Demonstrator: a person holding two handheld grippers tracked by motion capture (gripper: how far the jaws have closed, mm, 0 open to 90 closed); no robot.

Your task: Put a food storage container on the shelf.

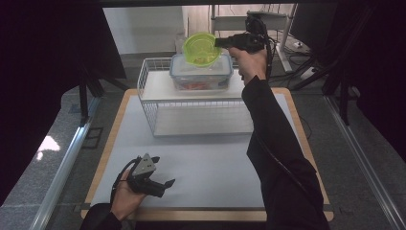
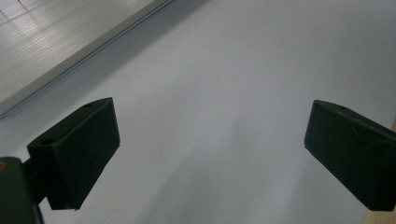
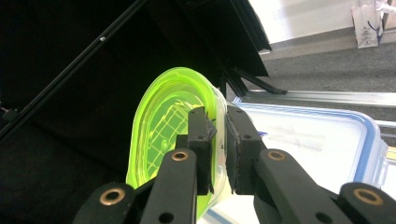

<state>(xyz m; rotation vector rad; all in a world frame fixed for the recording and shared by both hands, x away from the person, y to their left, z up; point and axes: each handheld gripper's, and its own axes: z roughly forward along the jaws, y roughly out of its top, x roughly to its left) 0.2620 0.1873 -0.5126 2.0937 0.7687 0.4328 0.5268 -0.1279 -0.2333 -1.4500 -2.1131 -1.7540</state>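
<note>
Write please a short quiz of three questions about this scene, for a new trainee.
1. True or false: the right tool is shut on the wall of the green bowl.
2. What lies directly below that bowl? A) a cup B) a clear lidded box C) a plate
3. How do the jaws of the left tool stand?

Key
1. True.
2. B: the clear box on the upper shelf of the white wire rack.
3. Wide apart, nothing between them, over the white table mat.

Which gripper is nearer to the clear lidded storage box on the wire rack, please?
Right. The right gripper holds a green bowl just above the storage box; the left gripper rests open at the table's near edge.
</note>
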